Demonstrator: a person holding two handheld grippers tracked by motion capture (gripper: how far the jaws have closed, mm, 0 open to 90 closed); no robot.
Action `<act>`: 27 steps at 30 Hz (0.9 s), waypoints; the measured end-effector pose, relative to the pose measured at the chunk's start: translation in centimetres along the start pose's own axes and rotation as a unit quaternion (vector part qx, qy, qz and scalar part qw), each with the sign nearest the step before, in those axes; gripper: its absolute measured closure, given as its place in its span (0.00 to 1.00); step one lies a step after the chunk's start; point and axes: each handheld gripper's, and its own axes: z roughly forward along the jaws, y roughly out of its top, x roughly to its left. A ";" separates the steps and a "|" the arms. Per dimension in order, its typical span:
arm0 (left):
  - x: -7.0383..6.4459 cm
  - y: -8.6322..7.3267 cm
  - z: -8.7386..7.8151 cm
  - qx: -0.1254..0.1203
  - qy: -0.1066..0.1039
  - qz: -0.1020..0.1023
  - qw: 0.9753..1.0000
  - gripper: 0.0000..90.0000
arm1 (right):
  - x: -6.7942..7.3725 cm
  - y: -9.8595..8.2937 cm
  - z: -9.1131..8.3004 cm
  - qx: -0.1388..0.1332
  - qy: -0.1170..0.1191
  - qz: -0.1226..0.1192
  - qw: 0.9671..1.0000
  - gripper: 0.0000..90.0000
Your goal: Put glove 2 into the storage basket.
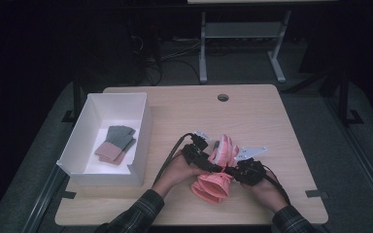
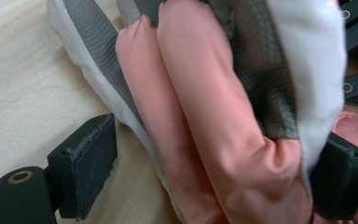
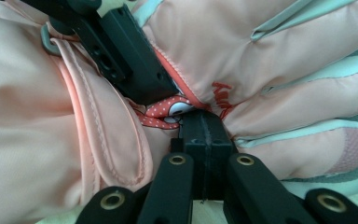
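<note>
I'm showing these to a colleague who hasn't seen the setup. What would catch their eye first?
The bright pink ski glove at the table's near middle, worked between both hand-held grippers: the right hand-held gripper is pinched shut on its fabric, while the left hand-held gripper stands open around its padded fingers. Next, the white box at the left, with a folded grey-and-pink pair of gloves inside.

bare table [image 1: 252, 114] lies open beyond and to the right of the pink glove [image 1: 213, 187]; on the left the white box [image 1: 143, 131] walls off that side, near the left gripper [image 1: 209, 162], with the right gripper [image 1: 230, 171] crowded against the glove
</note>
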 end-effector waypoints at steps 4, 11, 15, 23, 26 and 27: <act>0.2 -0.2 0.2 -0.003 -0.012 -0.013 1.000 0.14 | 0.0 0.0 0.0 0.000 0.000 -0.001 1.000 1.00; 0.2 -0.2 0.4 -0.001 -0.041 -0.015 0.999 0.22 | 0.0 0.0 0.0 -0.001 0.002 -0.001 1.000 1.00; 0.5 -0.2 0.5 0.000 -0.066 -0.026 0.998 0.31 | -0.1 -0.1 0.1 -0.002 0.003 0.000 1.000 1.00; 1.0 -0.3 0.2 0.007 -0.090 -0.034 0.995 0.58 | -0.2 -0.2 0.1 -0.005 0.007 0.003 1.000 1.00; 1.0 -0.3 0.0 0.008 -0.091 -0.035 0.995 0.65 | -0.4 -0.2 0.0 -0.008 0.012 0.002 1.000 1.00; 1.0 -0.3 0.0 0.006 -0.092 -0.035 0.995 0.65 | -0.4 -0.2 -0.1 -0.009 0.012 -0.002 1.000 1.00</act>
